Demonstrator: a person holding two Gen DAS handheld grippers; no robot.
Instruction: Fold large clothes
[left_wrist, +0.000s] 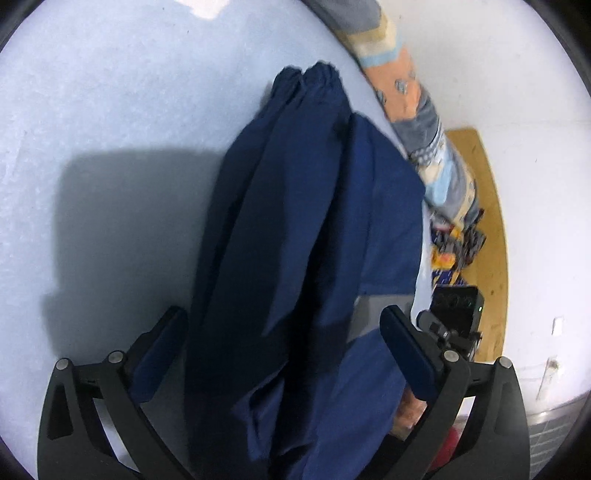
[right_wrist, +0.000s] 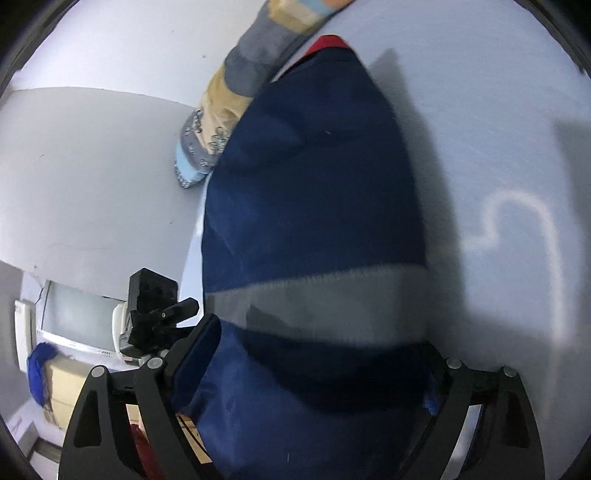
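Your left gripper (left_wrist: 284, 354) has its jaws wide apart, and the navy garment (left_wrist: 306, 229) hangs between them without either pad clearly pressing it; whether anything further back pinches the cloth, you cannot tell. From that view the garment runs from 6 o'clock up toward 12, bunched into long folds, over the pale blue table (left_wrist: 122, 110). A grey band (left_wrist: 373, 314) crosses it at about 4 o'clock, just beside the right pad.

Your right gripper (right_wrist: 317, 354) also stands with jaws spread, the garment (right_wrist: 314, 184) filling the gap. The left pad (right_wrist: 197, 354) shows beside the cloth; the right one is hidden under it, so you cannot tell if it grips. The grey band (right_wrist: 317, 299) lies across the centre, and a red trim (right_wrist: 332, 40) peeks out at 12 o'clock.

A patterned sleeve (left_wrist: 417, 122) lies along the table edge at 1 to 3 o'clock in the left view. A wooden board (left_wrist: 487, 206) sits beyond it at 3 o'clock.
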